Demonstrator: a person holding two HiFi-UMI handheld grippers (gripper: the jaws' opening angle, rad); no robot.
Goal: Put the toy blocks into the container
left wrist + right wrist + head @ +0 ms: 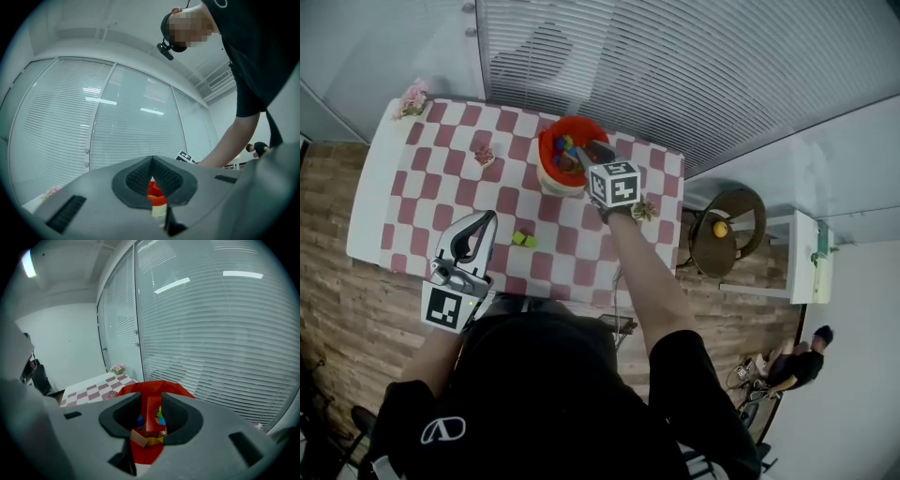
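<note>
A red container stands at the far middle of the checkered table with several coloured blocks inside. My right gripper hangs over its mouth. In the right gripper view the gripper has its jaws slightly apart, and the container and the blocks in it show through the gap; no pad presses on a block. Two green-yellow blocks lie on the cloth nearer me. My left gripper hovers just left of them, shut and empty; its own view looks toward the container.
A small pink toy sits left of the container and pink flowers at the far left corner. Another small item lies by my right wrist. Beyond the table's right edge are a round stool and a white shelf.
</note>
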